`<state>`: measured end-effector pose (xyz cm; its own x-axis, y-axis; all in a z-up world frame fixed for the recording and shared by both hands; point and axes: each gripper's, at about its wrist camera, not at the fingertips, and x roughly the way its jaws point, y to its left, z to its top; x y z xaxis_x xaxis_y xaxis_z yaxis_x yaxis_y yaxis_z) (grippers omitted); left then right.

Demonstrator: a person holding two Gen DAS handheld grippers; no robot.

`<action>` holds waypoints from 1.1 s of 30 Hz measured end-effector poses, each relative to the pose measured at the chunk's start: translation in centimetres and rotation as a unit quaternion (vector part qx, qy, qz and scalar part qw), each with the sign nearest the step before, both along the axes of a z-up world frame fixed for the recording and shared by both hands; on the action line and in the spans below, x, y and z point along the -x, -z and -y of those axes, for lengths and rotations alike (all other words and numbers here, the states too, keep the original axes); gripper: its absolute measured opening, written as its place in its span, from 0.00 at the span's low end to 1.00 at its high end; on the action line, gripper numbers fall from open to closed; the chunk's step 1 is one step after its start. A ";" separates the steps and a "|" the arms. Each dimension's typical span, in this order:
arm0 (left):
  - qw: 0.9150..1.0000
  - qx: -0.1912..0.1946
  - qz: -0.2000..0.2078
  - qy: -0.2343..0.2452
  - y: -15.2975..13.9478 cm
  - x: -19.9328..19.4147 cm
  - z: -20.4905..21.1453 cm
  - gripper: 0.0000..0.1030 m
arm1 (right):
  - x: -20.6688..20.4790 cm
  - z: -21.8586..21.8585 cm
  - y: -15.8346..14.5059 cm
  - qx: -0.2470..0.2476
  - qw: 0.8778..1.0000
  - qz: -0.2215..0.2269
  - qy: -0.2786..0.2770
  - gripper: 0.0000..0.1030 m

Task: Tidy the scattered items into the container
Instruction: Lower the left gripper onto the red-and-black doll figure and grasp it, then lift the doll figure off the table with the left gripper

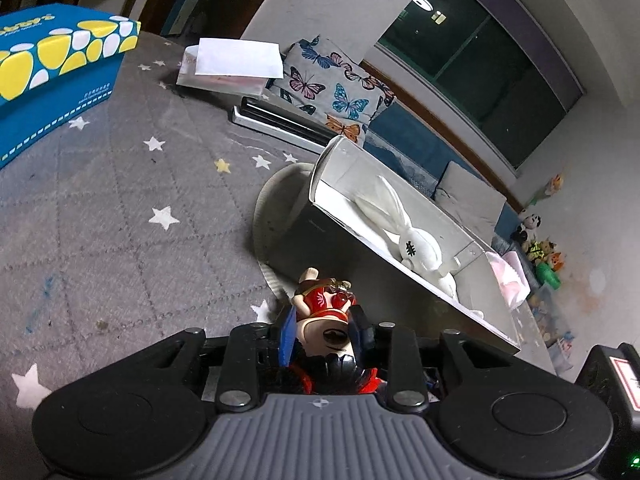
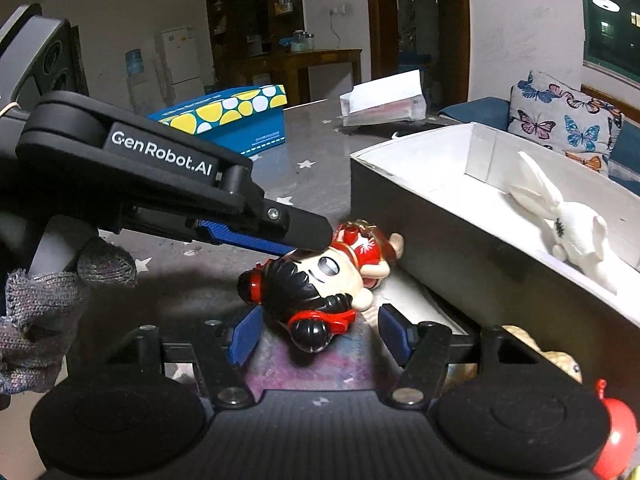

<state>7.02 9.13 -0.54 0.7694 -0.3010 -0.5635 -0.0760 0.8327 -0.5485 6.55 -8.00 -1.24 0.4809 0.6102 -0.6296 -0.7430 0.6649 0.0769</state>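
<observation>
A doll figurine (image 1: 328, 300) in red dress with black hair lies on the grey star-patterned tablecloth, just in front of the white box (image 1: 332, 232). My left gripper (image 1: 326, 320) has its fingers close on both sides of the doll's head, slightly parted. In the right wrist view the left gripper (image 2: 308, 242) reaches in from the left over the doll (image 2: 320, 276). My right gripper (image 2: 316, 332) stands open, with the doll's hair bun between its blue pads (image 2: 244, 336) and untouched. A white plush rabbit (image 2: 568, 224) lies inside the box (image 2: 400, 208).
A blue and yellow tissue box (image 1: 60, 64) stands at the far left, a paper packet (image 1: 236, 64) behind it. A round pale mat (image 1: 272, 208) lies under the box. A red ball (image 2: 618, 436) and a beige plush toy (image 2: 560, 360) sit at the right. A gloved hand (image 2: 40, 312) holds the left gripper.
</observation>
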 end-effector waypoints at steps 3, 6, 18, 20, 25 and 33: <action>1.000 -0.006 0.001 0.003 -0.1 0.3 0.2 0.30 | 0.1 0.1 0.1 -0.006 1.000 -0.006 -0.006 0.53; 1.000 -0.012 0.001 0.006 -0.3 0.6 0.5 0.31 | 0.3 0.4 0.0 -0.008 1.000 -0.010 -0.005 0.47; 0.999 0.011 -0.020 0.038 0.0 3.1 1.3 0.34 | 3.2 2.6 -0.8 0.008 0.999 -0.010 -0.031 0.43; 0.999 0.011 -0.018 0.045 0.0 3.6 1.6 0.35 | 3.6 3.1 -0.9 0.008 0.999 -0.011 -0.035 0.42; 0.999 0.021 -0.017 0.046 0.0 3.8 1.5 0.35 | 3.8 3.6 -1.1 -0.002 0.999 -0.016 -0.030 0.44; 0.999 0.018 -0.007 0.041 -0.5 3.4 0.9 0.35 | 2.5 4.1 -1.6 -0.046 0.998 -0.049 -0.016 0.49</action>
